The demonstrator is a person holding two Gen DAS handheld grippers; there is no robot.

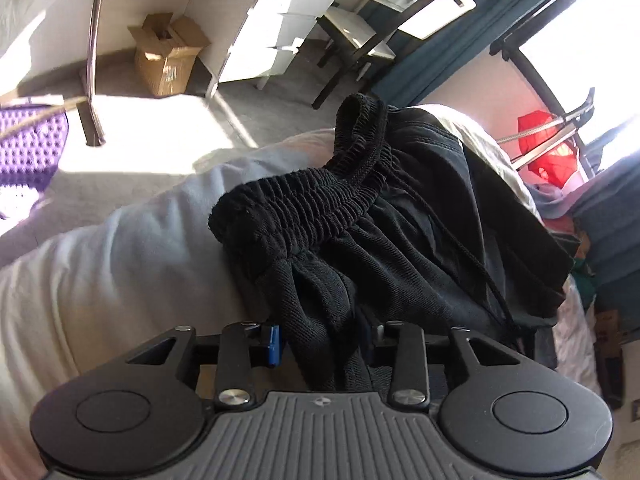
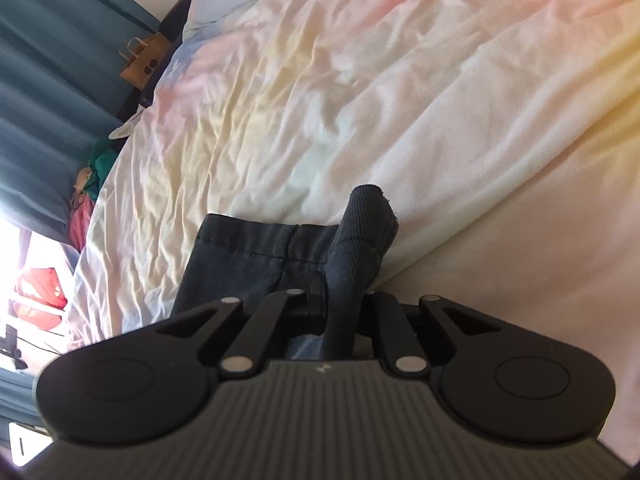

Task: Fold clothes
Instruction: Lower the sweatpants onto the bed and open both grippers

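A pair of black shorts (image 1: 400, 240) with a ribbed elastic waistband (image 1: 304, 200) and a drawstring lies bunched on the pale bed sheet (image 1: 120, 272). My left gripper (image 1: 320, 340) is shut on a fold of the shorts' fabric just below the waistband. In the right wrist view the same dark shorts (image 2: 248, 256) lie flat with a stitched hem, and my right gripper (image 2: 340, 304) is shut on a ribbed end of the waistband (image 2: 360, 232) that sticks up between its fingers. The fingertips of both grippers are hidden by cloth.
The wrinkled white sheet (image 2: 360, 100) covers the bed. A cardboard box (image 1: 168, 56), white drawers (image 1: 276, 32) and a chair (image 1: 360, 36) stand on the floor beyond. Teal curtains (image 2: 48, 80), a paper bag (image 2: 144, 60) and a red item (image 1: 548, 148) by the window.
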